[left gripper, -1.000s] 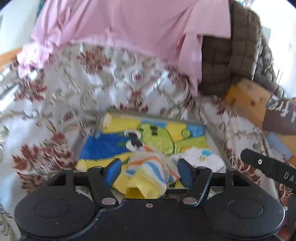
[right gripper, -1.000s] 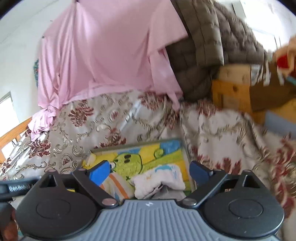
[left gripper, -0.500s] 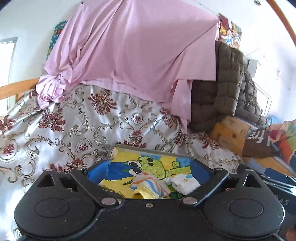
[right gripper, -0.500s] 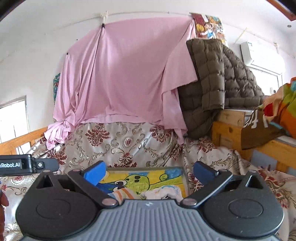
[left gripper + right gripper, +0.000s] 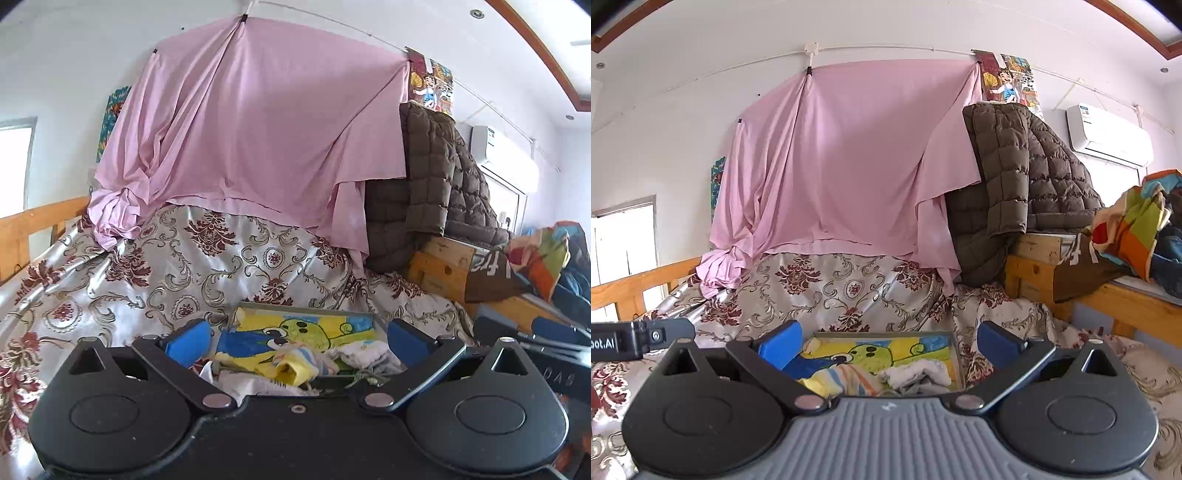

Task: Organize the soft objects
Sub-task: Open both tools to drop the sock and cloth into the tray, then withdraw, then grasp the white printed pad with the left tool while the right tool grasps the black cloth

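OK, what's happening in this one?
A person holds a two-finger gripper in each hand over a bed with a floral bedspread. On it sits a shallow tray with a cartoon frog picture, holding a striped sock and a white sock. The left gripper has just been opening and nothing is between its fingers; the right gripper is open and empty too. Both point towards the tray without touching the socks.

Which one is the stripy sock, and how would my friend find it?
Find the bed under the flowery bedspread; on it sits a shallow tray with a green cartoon frog painted inside. The stripy sock lies at the tray's near edge. Its orange, blue and yellow stripes distinguish it from the plain white cloth beside it.
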{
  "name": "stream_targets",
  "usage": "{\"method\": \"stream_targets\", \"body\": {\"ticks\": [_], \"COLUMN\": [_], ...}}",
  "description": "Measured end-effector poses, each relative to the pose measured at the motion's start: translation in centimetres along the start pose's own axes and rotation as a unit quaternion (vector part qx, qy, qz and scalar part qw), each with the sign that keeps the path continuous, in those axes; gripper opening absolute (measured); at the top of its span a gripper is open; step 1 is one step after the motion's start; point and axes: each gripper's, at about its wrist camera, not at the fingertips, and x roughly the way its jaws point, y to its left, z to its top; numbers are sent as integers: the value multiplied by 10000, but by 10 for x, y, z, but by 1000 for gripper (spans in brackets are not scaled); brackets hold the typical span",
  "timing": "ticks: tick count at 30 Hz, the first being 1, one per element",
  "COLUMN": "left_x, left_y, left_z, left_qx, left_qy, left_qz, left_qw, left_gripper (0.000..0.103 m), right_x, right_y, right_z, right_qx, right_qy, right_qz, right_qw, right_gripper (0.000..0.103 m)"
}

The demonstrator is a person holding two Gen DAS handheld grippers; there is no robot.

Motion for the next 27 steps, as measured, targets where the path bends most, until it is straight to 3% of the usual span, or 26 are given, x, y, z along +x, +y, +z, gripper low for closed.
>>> {"method": "stream_targets", "body": {"ticks": [15,21,27], "left_x": [-44,-43,-27], "left_y": [24,32,26], "left_z": [-50,-73,-91], "left_qx": [276,263,527], "left_qy": [540,1049,1590], "left_qz": [45,-21,-115], "left_qw": [9982,9941,9858], "left_gripper": [102,102,102], "right_x": [-38,-25,-14], "right_y": [-1,4,10], "right_z": [-28,-43,-52], "right_qx": [146,21,-77], "right_qy": [654,1352,1672], "right_qz": [-196,-352,-336], "right_qw": [9976,9902,9853], "right_gripper": [103,103,103]}}
